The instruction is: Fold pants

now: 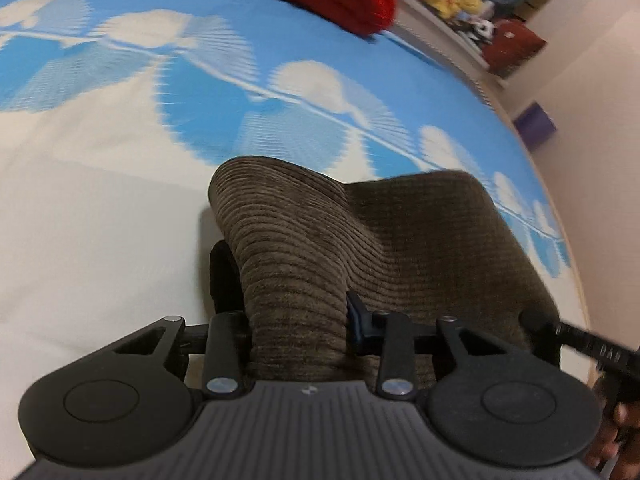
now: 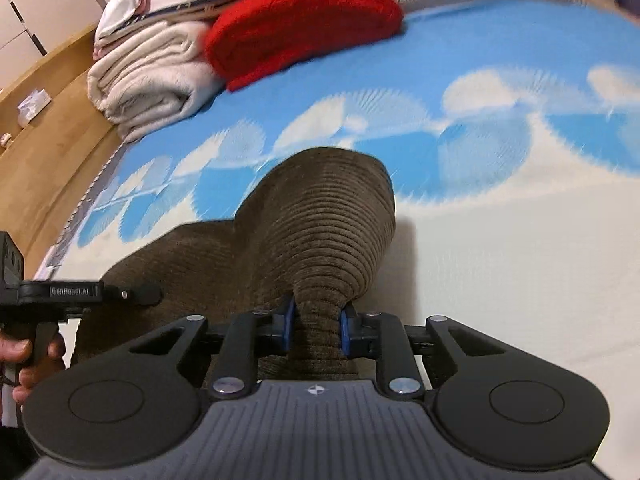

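Both grippers pinch the brown corduroy pants (image 1: 320,248): left gripper (image 1: 298,320) and right gripper (image 2: 316,320) each have jaws pressed on a bunched edge. Fabric is lifted at 6 o'clock over the bed (image 1: 100,220), the rest draped toward 12. Judging fold mid-way; laying down and smoothing remain.

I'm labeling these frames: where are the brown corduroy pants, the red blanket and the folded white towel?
brown corduroy pants (image 2: 320,232), right wrist view, raised fold.
red blanket (image 2: 304,16), right wrist view, top face.
folded white towel (image 2: 148,80), right wrist view, rolled side.
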A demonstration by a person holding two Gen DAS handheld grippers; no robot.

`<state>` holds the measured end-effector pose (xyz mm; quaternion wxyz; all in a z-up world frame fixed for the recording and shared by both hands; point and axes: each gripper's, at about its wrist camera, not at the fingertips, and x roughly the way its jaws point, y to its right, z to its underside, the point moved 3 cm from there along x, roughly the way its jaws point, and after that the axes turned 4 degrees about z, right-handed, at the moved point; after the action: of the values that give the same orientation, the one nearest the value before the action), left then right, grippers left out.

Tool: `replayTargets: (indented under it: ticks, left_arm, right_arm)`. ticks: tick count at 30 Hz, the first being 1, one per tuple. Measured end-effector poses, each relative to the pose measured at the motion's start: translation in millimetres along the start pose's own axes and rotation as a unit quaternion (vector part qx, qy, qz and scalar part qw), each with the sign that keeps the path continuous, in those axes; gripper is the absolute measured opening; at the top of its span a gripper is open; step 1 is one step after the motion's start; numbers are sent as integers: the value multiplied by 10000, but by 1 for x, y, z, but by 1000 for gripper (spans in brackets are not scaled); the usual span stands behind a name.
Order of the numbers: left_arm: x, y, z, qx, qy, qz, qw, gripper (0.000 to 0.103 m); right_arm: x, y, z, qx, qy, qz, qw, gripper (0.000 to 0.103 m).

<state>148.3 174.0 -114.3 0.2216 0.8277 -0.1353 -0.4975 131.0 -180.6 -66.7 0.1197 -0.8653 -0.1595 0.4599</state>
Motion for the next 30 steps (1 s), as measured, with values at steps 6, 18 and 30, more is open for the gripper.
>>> replayTargets:
  ticks: [6,18,30]
  left_arm:
    - [34,72,1,276,101,476,9984,47]
    - [24,123,25,1743,-23,-305,9842,48]
    - [49,135,54,2537,-807,-639,9618,33]
  right_arm:
    - [-36,73,-43,-144,314,464,9983,22]
    - [-39,143,-4,-92,212,1263,9917,37]
    - [12,131,32,-1147,-990,830,9850,39]
